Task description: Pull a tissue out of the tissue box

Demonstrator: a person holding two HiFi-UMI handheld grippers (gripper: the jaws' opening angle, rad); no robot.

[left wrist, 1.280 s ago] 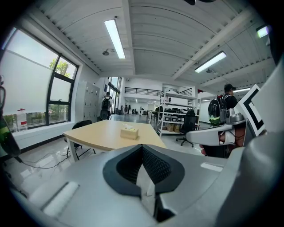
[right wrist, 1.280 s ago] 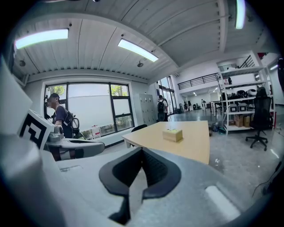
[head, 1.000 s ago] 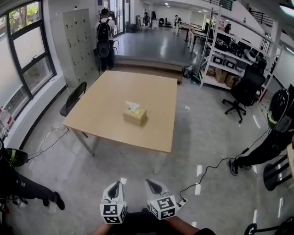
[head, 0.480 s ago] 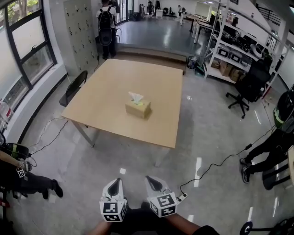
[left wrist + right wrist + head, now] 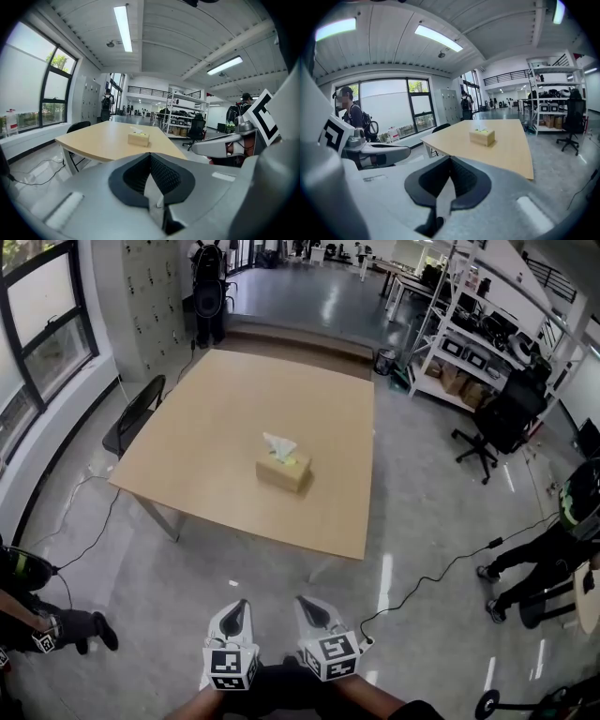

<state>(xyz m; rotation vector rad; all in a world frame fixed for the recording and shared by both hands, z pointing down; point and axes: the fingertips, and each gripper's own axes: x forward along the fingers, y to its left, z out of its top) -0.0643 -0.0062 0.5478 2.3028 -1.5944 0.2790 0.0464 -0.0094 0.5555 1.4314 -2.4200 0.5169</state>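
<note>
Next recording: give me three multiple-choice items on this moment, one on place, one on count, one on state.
1. Where is the tissue box? A on the floor; B near the middle of the table; C on a shelf.
2. How many tissue boxes stand on the table? A one; B two; C three.
3. The jaws of the left gripper and the right gripper are: A both shut and empty; B both wide apart; C shut on the box.
Answers: B, it stands mid-tabletop; A, only one box shows; A, each gripper view shows its jaws together with nothing between.
</note>
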